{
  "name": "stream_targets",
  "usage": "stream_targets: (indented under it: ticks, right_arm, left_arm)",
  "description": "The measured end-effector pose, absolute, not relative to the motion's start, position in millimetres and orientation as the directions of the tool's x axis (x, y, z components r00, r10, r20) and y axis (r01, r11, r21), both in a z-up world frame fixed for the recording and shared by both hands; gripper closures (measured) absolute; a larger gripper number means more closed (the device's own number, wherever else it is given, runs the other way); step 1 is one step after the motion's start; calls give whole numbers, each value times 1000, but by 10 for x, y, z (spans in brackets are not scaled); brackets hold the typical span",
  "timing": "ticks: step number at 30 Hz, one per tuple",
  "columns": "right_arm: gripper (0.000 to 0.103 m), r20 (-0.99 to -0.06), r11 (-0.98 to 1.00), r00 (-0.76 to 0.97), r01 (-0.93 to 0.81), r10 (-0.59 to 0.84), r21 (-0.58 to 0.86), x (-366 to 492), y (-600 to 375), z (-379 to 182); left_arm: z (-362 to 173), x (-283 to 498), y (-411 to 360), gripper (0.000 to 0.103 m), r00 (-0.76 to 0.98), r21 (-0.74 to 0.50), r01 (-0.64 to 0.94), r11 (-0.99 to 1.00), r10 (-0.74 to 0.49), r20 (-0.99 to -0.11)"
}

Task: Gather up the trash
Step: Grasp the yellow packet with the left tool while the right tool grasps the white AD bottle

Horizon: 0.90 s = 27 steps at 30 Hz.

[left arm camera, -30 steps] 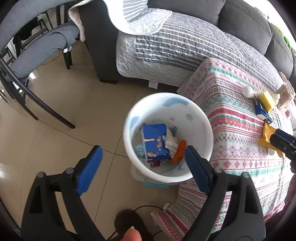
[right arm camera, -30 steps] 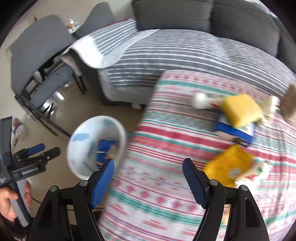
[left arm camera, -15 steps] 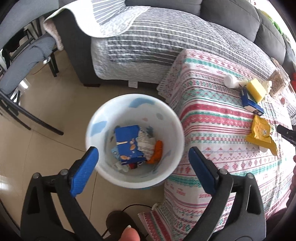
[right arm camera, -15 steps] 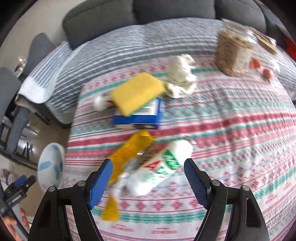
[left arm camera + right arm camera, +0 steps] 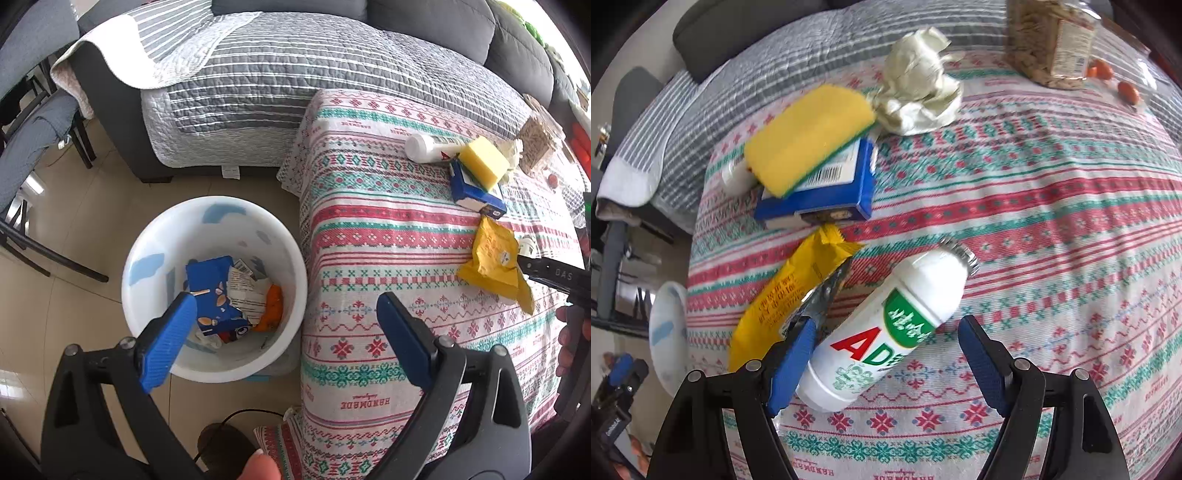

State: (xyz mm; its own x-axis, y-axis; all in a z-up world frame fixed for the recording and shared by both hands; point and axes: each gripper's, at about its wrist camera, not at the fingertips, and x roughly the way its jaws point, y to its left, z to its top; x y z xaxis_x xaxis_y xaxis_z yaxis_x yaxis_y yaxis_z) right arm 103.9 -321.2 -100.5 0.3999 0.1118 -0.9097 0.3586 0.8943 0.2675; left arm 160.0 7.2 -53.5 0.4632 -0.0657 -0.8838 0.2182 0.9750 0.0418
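A white bottle [image 5: 886, 328] with a red and green label lies on its side on the patterned tablecloth [image 5: 1052, 229], its lower half between the spread fingers of the right gripper [image 5: 886, 360]; the left blue finger [image 5: 792, 363] sits just beside the bottle's flank, whether touching cannot be told, while the right finger stands apart from it with bare cloth between. Against the bottle's left side lies a yellow wrapper [image 5: 783, 295] with a torn foil end, running up toward a blue box [image 5: 827, 192] that carries a yellow sponge [image 5: 809, 136] on top. A second white bottle [image 5: 424, 147] pokes out behind the box near the table's far left corner. A crumpled paper [image 5: 918, 88] lies beside the sponge, and a jar of light-coloured pieces [image 5: 1049, 40] stands at the far edge. To the right of the bottle the cloth lies open. The left gripper [image 5: 284, 317] hangs wide open, holding nothing, straddling the table's left edge and the white bin [image 5: 155, 236] on the tiled floor, which stands just beside the hanging cloth. The bin holds a blue packet [image 5: 214, 284], printed paper and an orange scrap. A striped sofa [image 5: 288, 74] lies beyond both.
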Motion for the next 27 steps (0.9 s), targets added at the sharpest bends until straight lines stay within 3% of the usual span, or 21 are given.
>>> stream_targets:
  ticks: [1,3,6,15,27]
  right_arm:
    - [26,-911,893,397,360,116,270,1033,-3205,-1011]
    - [48,-909,895,397,351,123,274,1017,-3211,-1003]
    - [58,-913,905,388,332,126,266,964,-3256,-977]
    - [65,-907,928,419,320,41,190,688,-3581,-799]
    - [65,-905,905,424,370,37,210,391,-4108,-810]
  left_arm:
    - [-542,1602,54,5,461,43,224,974,-67,-885]
    - [-552,1605,10,5,459,46,236,971,-70,-886]
    - [-572,1610,-78,5,454,49,251,967,-73,-888]
    - [-617,1595,-590,5,415,-19,346,938,-171,-893]
    - [-820,1563,-1487,6,311,-140,506,851,-332,-891]
